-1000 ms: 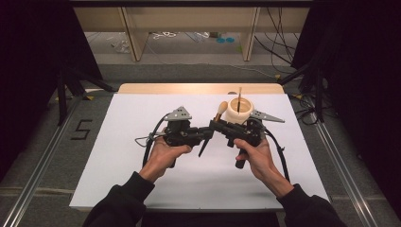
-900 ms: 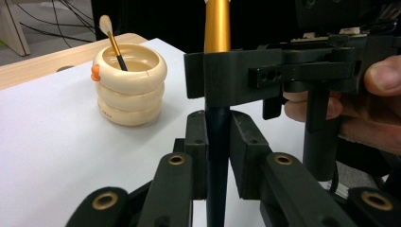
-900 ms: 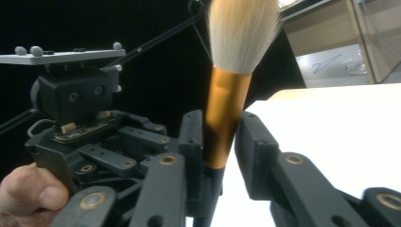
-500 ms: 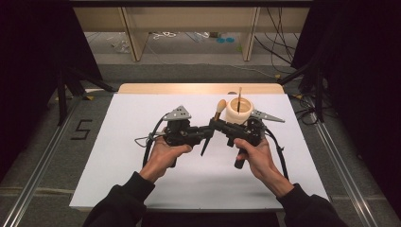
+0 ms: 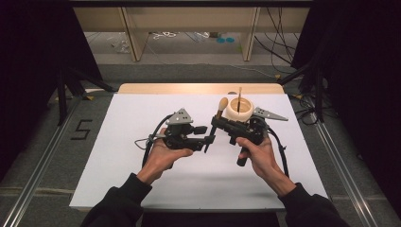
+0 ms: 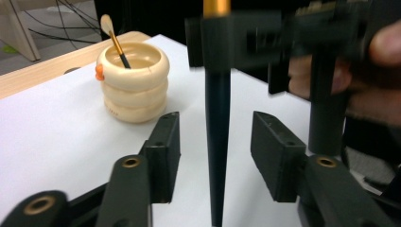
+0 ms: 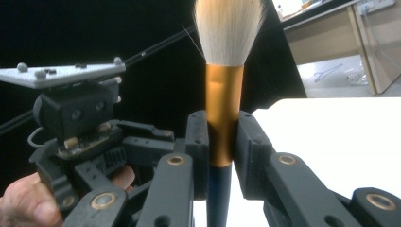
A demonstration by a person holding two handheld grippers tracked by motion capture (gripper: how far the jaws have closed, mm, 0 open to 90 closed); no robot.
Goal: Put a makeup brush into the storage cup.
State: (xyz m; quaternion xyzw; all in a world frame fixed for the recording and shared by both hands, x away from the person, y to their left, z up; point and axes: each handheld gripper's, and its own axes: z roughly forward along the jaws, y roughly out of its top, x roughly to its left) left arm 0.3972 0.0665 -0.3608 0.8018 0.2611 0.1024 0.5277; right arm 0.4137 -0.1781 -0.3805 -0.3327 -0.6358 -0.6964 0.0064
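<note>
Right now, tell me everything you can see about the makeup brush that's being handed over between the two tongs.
The makeup brush has a fluffy cream-white bristle head, a gold metal-looking ferrule and a dark handle tapering to a point. It stands roughly upright above the white table, touching nothing below. The right tongs are clamped on the ferrule. The left tongs have just been opening; their pads stand clear on either side of the handle. A cream ringed holder with a smaller brush stands behind.
</note>
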